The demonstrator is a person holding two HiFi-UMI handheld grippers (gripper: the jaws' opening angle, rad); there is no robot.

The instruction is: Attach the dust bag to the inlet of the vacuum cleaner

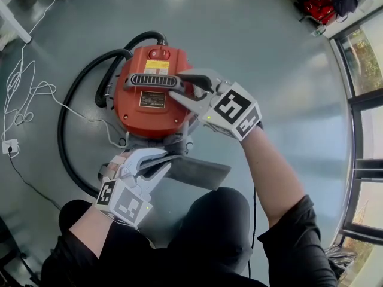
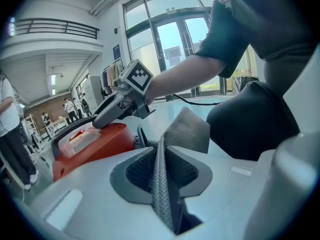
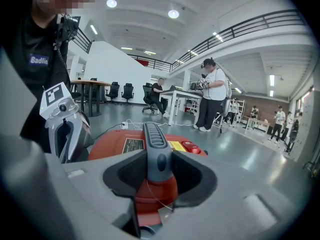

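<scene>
The left gripper (image 2: 162, 170) pinches a fold of the limp grey woven-fabric dust bag (image 2: 189, 130), which fans out just beyond its jaws. Ahead, the right gripper (image 3: 157, 168) clamps the round red vacuum cleaner's (image 1: 149, 109) ribbed grey handle (image 3: 154, 141). Light and floppy, the bag probably handles best gripped near its mouth.

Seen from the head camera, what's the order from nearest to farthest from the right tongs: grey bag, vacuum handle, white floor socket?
1. Handle: on top of the vacuum, clamped in the right tongs.
2. Bag: below the vacuum in the picture.
3. Socket: on the floor at the far left edge.
</scene>
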